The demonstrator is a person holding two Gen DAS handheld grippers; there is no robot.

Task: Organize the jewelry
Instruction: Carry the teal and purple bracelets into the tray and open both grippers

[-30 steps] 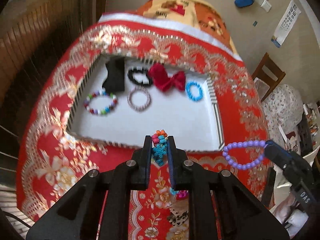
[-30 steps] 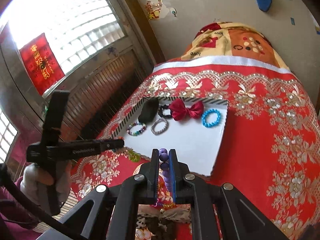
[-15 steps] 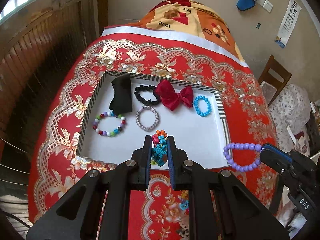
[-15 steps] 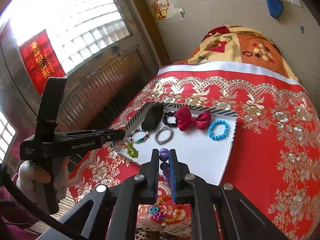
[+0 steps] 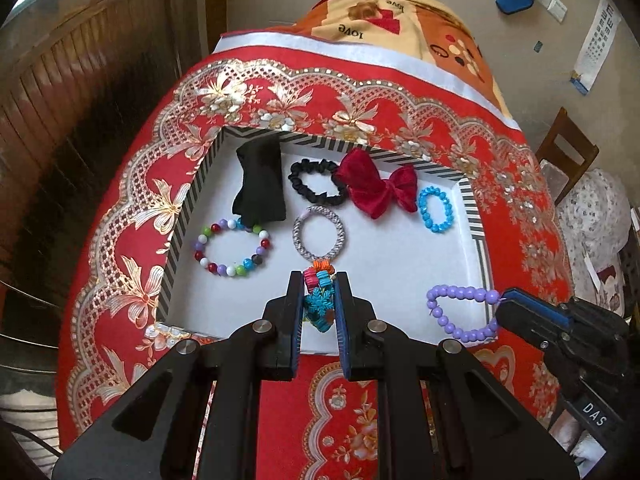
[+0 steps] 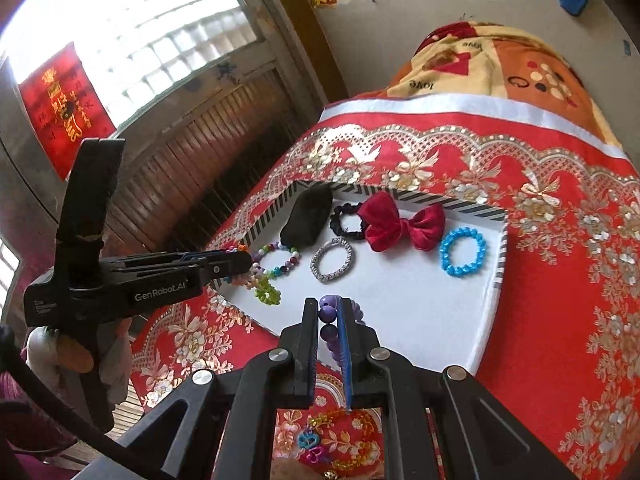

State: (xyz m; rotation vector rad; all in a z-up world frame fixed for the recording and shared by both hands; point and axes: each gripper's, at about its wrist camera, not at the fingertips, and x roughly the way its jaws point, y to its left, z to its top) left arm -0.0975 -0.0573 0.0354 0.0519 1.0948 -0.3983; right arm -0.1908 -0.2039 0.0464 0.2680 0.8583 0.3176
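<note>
A white tray [image 5: 400,264] with a striped rim lies on the red cloth. In it are a black pouch [image 5: 260,184], a black scrunchie [image 5: 316,182], a red bow [image 5: 376,186], a blue bead bracelet [image 5: 436,210], a silver bracelet [image 5: 320,234] and a multicoloured bead bracelet [image 5: 232,248]. My left gripper [image 5: 319,284] is shut on a colourful charm bracelet [image 5: 318,300] above the tray's near edge. My right gripper [image 6: 329,312] is shut on a purple bead bracelet [image 5: 460,312], held over the tray's near right corner; it also shows in the right wrist view [image 6: 330,320].
The red and gold tablecloth [image 5: 132,240] covers the table; a patterned blanket [image 5: 400,12] lies beyond it. A wooden chair [image 5: 568,152] stands at the right. More small trinkets [image 6: 320,444] lie on the cloth below the right gripper. A wooden wall [image 6: 200,168] is at the left.
Both grippers have moved forward and nearer the tray, each still holding its bracelet. The tray looks larger and closer in both views.
</note>
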